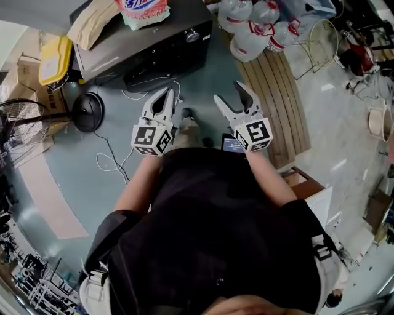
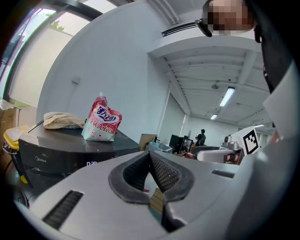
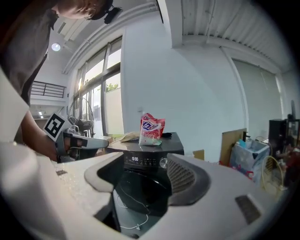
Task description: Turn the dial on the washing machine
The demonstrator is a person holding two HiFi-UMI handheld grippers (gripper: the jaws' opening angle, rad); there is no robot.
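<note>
Pale blue-grey floor (image 1: 74,184) runs under a cluttered workshop, and the dark washing machine (image 1: 154,46) stands on it ahead of the person, with a red detergent pouch (image 1: 143,12) and a crumpled cloth (image 1: 92,23) on its lid; the dial (image 1: 192,35) sits at the right end of the front panel (image 3: 140,160), facing out towards the person; the left gripper (image 1: 167,93) has its fingers pressed together on nothing, and its own view has the machine off to the left with the dial out of sight; the right gripper (image 1: 231,92) has its fingers spread and empty, and its view frames the dial just inside the right-hand finger, well apart from it; the right looks better placed, needing a straight advance to straddle the knob.
</note>
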